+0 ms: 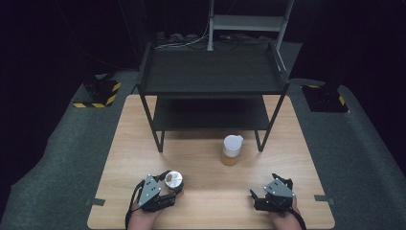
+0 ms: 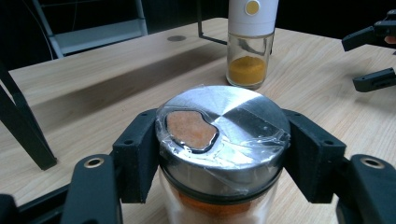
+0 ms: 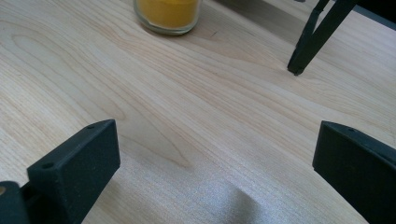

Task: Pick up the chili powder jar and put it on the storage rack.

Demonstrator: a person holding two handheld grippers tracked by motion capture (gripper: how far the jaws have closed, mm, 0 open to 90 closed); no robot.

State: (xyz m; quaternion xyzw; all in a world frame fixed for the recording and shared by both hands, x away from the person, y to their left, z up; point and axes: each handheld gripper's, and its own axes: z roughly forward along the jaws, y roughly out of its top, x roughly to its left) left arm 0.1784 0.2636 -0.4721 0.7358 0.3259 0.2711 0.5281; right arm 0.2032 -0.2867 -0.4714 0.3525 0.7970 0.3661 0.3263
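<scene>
Steel-lidded glass jar of orange powder [image 2: 219, 140] sits clamped in the low, level left gripper [image 2: 219, 154], while the right gripper [image 3: 215, 177] rests wide open, empty.

Lower body of metal-lidded jar [image 2: 222, 140] cut off by bottom edge in left gripper view, sides covered by tongs. Yellow-powder jar [image 3: 168, 14] cropped at top edge in right gripper view, lid unseen. Shelf rack [image 1: 213, 72] rear lost in dark. Orange patch on lid too small to be identified in high view.
</scene>
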